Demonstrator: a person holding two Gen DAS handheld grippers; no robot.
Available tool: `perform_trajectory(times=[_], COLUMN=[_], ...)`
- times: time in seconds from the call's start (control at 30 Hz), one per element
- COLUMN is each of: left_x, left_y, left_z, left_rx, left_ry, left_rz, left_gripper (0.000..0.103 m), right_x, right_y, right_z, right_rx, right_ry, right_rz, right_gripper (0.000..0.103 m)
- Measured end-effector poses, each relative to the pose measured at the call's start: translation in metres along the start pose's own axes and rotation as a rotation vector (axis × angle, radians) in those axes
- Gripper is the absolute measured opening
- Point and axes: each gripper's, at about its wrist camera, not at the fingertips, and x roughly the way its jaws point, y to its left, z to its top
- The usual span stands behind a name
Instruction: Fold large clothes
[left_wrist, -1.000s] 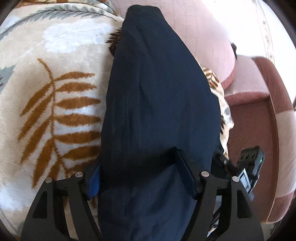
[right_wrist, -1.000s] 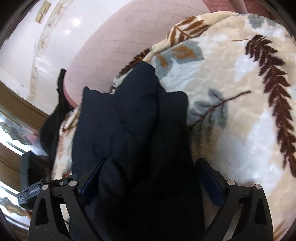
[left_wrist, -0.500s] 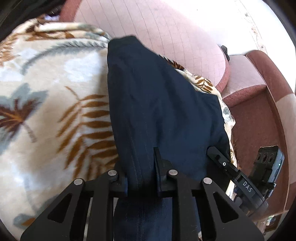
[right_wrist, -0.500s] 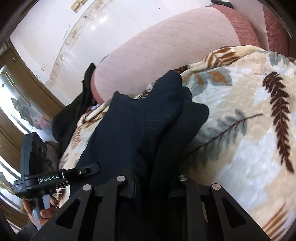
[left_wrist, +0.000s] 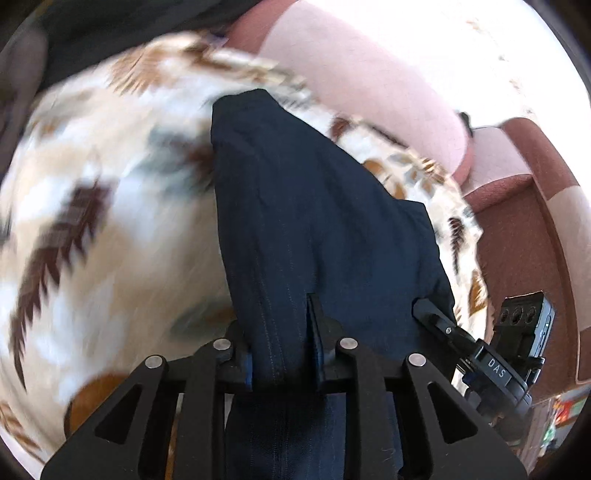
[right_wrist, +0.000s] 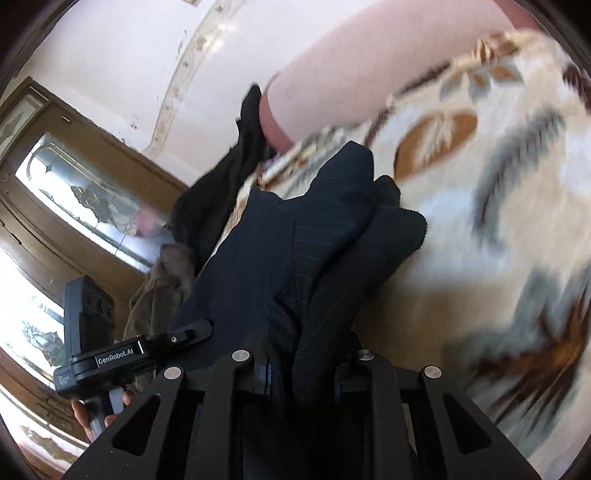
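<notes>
Both grippers, left (left_wrist: 282, 343) and right (right_wrist: 301, 363), clamp navy garment (left_wrist: 317, 229). "DAS" in left view; "GenRobot.AI" in right.

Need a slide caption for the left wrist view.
Left hand-held gripper shut on a dark navy pinstriped garment, draped over a leaf-print blanket on a pink sofa.

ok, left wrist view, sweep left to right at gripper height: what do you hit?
Leaf-print blanket → left gripper clamped on the navy garment → the right gripper's body → reddish-brown sofa cushion.
</notes>
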Motion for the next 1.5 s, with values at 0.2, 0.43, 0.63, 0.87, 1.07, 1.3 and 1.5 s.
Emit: perform_trajectory(times=[0.2,0.43,0.63,0.87,1.07,1.3,1.5], left_x=[-0.005,-0.045,-0.003,0.047,0.035,0.011,-0.005], left_y=[0.029,0.004,-0.009,0.010,0.015,-0.006,-0.015], left_z=[-0.024,-0.010,0.003,0.005,0.007,-0.041,-0.065], left_rx=[-0.034,0.072,0.108,0.068,0.023,0.147,0.186], left_ry=[0.024,-0.167,-0.174,-0.127,-0.097,-0.106,-0.101], left_rz=[-0.007,0.048,0.161,0.240,0.209,0.232,0.253], left_gripper=[0.033,0.033,0.035,0.062,0.063,0.063,0.063], right_x=[0.011,-0.049,0.005,0.065,0.043,-0.012,-0.030], right_y=[-0.029,0.021,0.072,-0.004,-0.002,0.013,0.008], right_z=[-0.035,-0.006,0.008,-0.004,-0.002,-0.044,-0.067], right_rx=[0.138,0.075,-0.114,-0.060,-0.048,-0.075,-0.034], right_ry=[0.044,-0.193,-0.155,-0.070,-0.056,-0.068,-0.016], right_rz=[-0.107,-0.173,-0.215,-0.453,-0.456,-0.351,-0.388], right_gripper=[0.045,0.048,0.047,0.041,0.043,0.061,0.064])
